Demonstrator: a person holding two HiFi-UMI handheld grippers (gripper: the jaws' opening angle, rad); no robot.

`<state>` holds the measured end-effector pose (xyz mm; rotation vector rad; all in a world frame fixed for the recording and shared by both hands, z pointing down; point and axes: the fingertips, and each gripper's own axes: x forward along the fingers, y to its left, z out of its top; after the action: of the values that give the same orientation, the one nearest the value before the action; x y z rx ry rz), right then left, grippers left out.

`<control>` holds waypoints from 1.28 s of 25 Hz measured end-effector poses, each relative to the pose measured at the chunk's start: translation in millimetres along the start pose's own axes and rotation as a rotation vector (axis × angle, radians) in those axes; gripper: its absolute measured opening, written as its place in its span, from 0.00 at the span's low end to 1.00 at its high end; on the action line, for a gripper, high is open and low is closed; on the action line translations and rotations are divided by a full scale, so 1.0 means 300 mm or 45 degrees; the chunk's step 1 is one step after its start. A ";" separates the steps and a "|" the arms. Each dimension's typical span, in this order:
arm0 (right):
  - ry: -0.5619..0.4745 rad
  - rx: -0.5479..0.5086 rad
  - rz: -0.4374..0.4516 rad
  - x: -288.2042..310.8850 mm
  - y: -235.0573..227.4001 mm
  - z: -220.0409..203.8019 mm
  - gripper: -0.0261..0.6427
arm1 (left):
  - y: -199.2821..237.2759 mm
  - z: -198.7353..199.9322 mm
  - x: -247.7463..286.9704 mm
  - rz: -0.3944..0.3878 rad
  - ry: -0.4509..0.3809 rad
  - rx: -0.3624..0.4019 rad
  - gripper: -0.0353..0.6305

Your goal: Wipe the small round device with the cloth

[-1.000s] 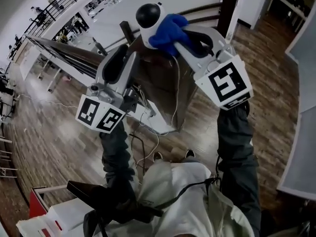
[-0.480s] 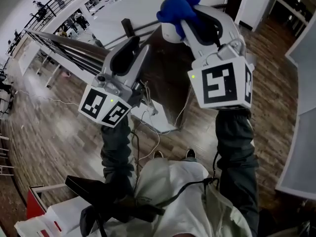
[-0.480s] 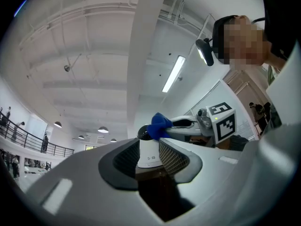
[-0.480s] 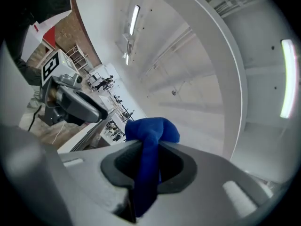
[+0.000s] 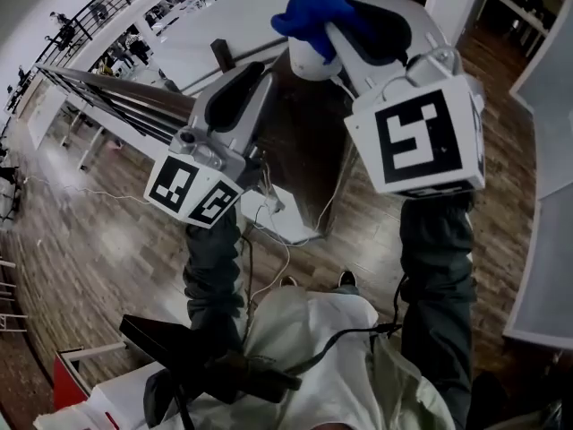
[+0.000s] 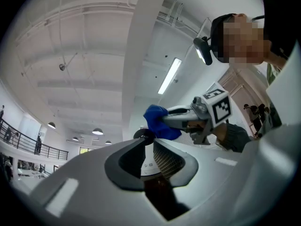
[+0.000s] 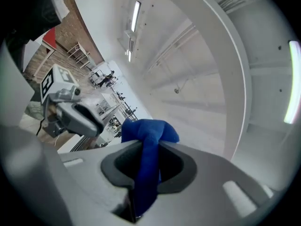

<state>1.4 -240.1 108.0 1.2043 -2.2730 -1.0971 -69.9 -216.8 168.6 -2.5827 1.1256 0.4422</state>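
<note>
The small round device [image 5: 309,61] is white with a black top and shows just beyond the dark table. In the left gripper view the device [image 6: 146,166] fills the gap between my left gripper's [image 6: 146,142] jaws, which are closing, and the pads look pressed on its sides. In the head view the left gripper [image 5: 260,72] reaches toward it from the left. My right gripper [image 5: 336,16] is shut on a bunched blue cloth [image 5: 318,3], held over the device's top. The right gripper view shows the cloth [image 7: 148,131] pinched between that gripper's [image 7: 149,145] jaws.
A dark brown table [image 5: 295,150] stands below the grippers, with white cables [image 5: 269,206] hanging by its near side. A long white surface [image 5: 224,34] and railings [image 5: 116,97] lie beyond. A red and white box [image 5: 67,383] sits at the lower left.
Both grippers have come up closer to the head camera. The cloth moved from the device's right side to over its top. The left gripper's tips drew nearer the device.
</note>
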 end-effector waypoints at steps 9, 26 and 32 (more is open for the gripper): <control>0.164 -0.257 0.103 0.132 0.085 0.042 0.15 | -0.003 0.022 0.004 -0.015 -0.016 0.007 0.08; -0.131 0.270 0.120 -0.045 -0.017 0.009 0.15 | 0.034 0.003 0.013 -0.013 0.012 -0.006 0.08; -0.080 0.283 0.218 0.123 -0.196 -0.038 0.15 | 0.015 -0.005 0.052 -0.035 0.026 -0.008 0.08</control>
<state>19.1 -295.6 68.5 1.0409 -2.5464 -0.8488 -62.9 -230.6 163.2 -2.6102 1.0955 0.4151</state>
